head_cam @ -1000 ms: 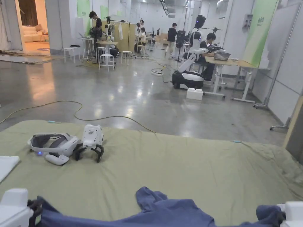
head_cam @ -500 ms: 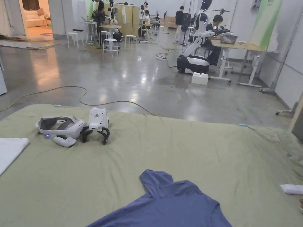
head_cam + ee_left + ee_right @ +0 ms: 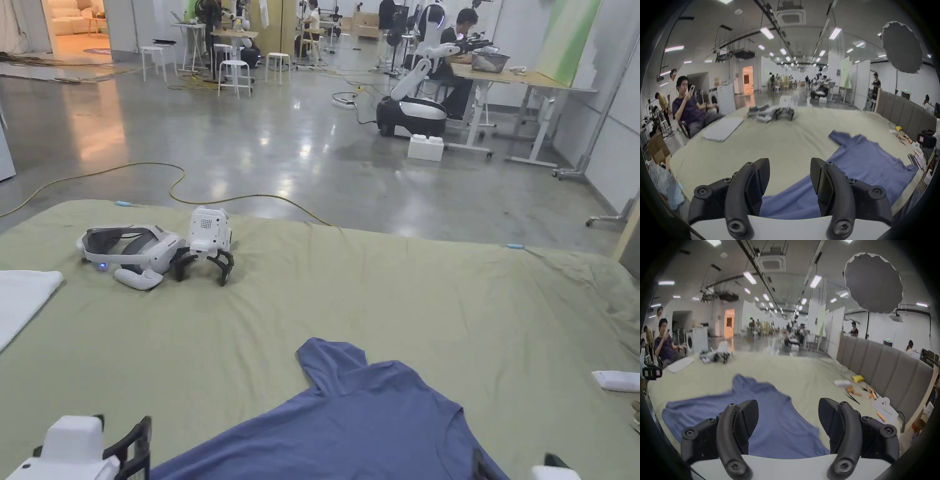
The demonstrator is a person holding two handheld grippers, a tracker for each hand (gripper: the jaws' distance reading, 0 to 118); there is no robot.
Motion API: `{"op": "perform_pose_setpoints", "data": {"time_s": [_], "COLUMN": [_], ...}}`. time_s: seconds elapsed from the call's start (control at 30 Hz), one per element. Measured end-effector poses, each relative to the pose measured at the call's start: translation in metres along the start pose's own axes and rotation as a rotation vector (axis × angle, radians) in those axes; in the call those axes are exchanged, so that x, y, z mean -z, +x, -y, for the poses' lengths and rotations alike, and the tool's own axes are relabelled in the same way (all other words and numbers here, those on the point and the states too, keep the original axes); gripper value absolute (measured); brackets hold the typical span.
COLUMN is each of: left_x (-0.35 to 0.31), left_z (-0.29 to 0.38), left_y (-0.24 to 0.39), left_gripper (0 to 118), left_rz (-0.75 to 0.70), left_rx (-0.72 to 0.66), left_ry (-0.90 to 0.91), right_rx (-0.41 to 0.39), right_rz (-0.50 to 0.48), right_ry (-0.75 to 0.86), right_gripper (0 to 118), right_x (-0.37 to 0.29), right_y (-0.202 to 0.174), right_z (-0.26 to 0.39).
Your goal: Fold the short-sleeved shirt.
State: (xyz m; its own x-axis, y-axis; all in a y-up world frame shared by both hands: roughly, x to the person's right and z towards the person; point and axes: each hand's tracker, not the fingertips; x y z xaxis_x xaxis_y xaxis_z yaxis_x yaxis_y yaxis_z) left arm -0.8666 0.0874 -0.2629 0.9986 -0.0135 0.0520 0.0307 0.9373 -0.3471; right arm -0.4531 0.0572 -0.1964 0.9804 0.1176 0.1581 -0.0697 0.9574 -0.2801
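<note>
From my head view, the blue shirt [image 3: 369, 419] lies spread on the green bed sheet [image 3: 387, 300], laid flat for folding. My left gripper [image 3: 790, 177] hangs over its edge, jaws apart, holding nothing. My right gripper [image 3: 788, 415] hovers above the shirt body, jaws wide too, gripping nothing.

right gripper [image 3: 788, 415]: fingers [image 3: 748, 417] spread, empty | blue shirt [image 3: 730, 410] flat on green sheet [image 3: 802, 374]
</note>
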Motion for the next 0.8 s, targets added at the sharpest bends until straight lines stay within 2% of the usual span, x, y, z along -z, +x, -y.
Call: {"op": "perform_pose_setpoints", "data": {"time_s": [0.1,0.17,0.2,0.27,0.3,0.33,0.4,0.6,0.8], "left_x": [-0.001,-0.004,-0.001,0.001,0.002,0.002,0.004,0.012,0.029], "left_z": [-0.008,-0.018,-0.014,-0.016,-0.017,-0.017,-0.017,0.002,0.052], "left_y": [0.024,0.039,0.044,0.052,0.054,0.058,0.059,0.043,-0.034], "left_gripper": [47,38,31,15,7,0,0,0,0], "left_rz": [-0.02,-0.03,-0.032,-0.033,-0.028,-0.026,-0.022,-0.026,-0.087], "left_rx": [0.031,0.053,0.075,0.092,0.09,0.09,0.078,0.079,-0.07], "left_ry": [0.109,0.172,0.191,0.206,0.209,0.212,0.205,0.118,-0.131], "right_rx": [0.053,0.06,0.064,0.06,0.052,0.048,0.047,0.03,0.009], "right_rz": [-0.02,-0.006,0.006,0.011,0.026,0.03,0.024,0.005,-0.037], "right_ry": [0.092,0.128,0.141,0.174,0.18,0.188,0.2,0.17,0.096], "right_gripper": [78,66,55,18,8,7,0,0,0], "right_x": [0.003,0.004,0.004,0.004,0.006,0.006,0.007,0.019,0.03], "right_y": [-0.023,-0.034,-0.04,-0.048,-0.051,-0.054,-0.057,-0.06,-0.062], "right_z": [-0.02,-0.029,-0.033,-0.037,-0.038,-0.039,-0.04,-0.033,-0.009]}}
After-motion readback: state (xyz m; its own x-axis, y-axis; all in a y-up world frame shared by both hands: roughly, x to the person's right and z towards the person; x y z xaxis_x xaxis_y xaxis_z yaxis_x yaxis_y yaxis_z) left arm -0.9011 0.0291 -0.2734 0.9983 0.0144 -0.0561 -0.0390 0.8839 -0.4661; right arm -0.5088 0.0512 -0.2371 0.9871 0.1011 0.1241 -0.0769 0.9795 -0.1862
